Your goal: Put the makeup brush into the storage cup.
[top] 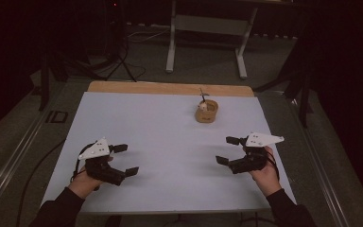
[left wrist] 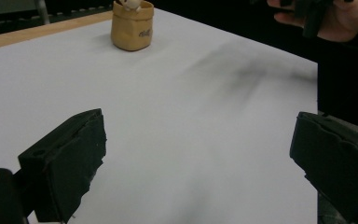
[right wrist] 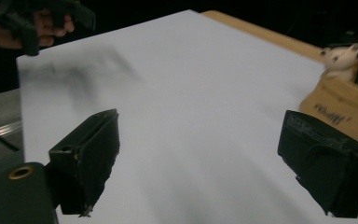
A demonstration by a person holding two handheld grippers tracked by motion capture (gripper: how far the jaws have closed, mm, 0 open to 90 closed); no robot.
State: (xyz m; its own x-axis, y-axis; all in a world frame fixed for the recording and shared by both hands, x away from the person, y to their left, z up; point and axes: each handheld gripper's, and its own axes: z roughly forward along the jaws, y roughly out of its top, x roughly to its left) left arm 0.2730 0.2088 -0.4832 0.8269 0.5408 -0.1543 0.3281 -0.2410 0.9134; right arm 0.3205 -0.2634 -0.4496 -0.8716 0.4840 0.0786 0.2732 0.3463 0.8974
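A small tan pouch-like holder (top: 207, 111) stands at the back right of the white table top (top: 170, 137), with a pale little figure (top: 202, 106) and a thin dark stick (top: 202, 94) rising from it. In the left gripper view the holder (left wrist: 131, 31) is far ahead; in the right gripper view the holder (right wrist: 342, 105) lies just beyond the right jaw. My left gripper (top: 125, 160) hovers open over the front left of the table. My right gripper (top: 227, 150) is open over the front right. Nothing sits between either pair of jaws.
A wooden strip (top: 170, 88) runs along the table's far edge. Beyond it stand a white table frame (top: 208, 33) and tripod legs (top: 120, 61) on grey carpet. A metal rail (top: 9, 156) runs along the floor at the left.
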